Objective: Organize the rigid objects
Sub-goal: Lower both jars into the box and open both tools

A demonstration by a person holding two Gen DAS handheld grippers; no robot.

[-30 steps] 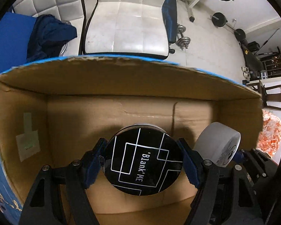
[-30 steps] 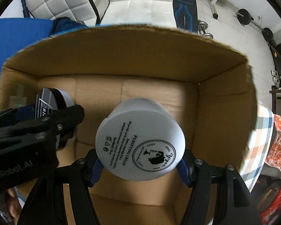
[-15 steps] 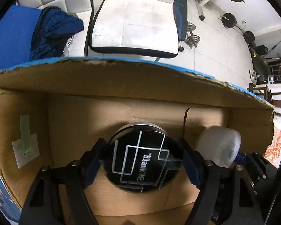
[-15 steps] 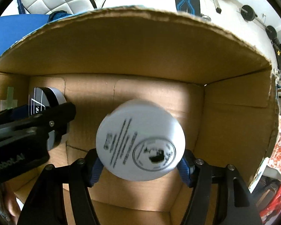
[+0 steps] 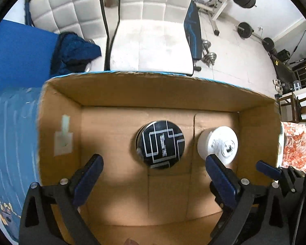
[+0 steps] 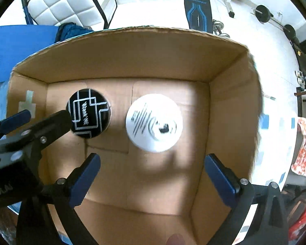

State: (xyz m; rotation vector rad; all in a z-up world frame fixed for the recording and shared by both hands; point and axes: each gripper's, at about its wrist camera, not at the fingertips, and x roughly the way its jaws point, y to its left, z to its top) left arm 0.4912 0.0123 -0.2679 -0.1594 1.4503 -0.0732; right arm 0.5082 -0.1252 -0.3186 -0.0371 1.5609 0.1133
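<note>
Black tin (image 5: 160, 144): rests on the floor of the cardboard box (image 5: 157, 94), lid upward, near the centre of the floor. No pad touches it.
Black tin, axis: round and squat; its short axis appears to stand vertical, toward the camera. The lid lettering runs along the 12-to-6 line in the left wrist view.
White jar (image 6: 154, 122): rests on the box floor just beside the black tin, at the tin's 3 o'clock. A narrow strip of bare cardboard separates them.
White jar, axis: cylindrical, printed end face upward; in the left wrist view its side wall shows at 9 o'clock, so it may lean slightly. Print is blurred and unreadable.
Left gripper (image 5: 153, 173): jaws opening, spread wide, nothing between the pads. The black tin lies at 12 o'clock from it, deeper in the box.
Right gripper (image 6: 153, 173): jaws opening, spread wide, nothing clamped. The white jar lies at 12 o'clock from it.
Nearer hand: left gripper for the tin, right gripper for the jar.
Judgement: both items appear placed; the coming move likely requires a straight vertical exit, clear of the box walls.
</note>
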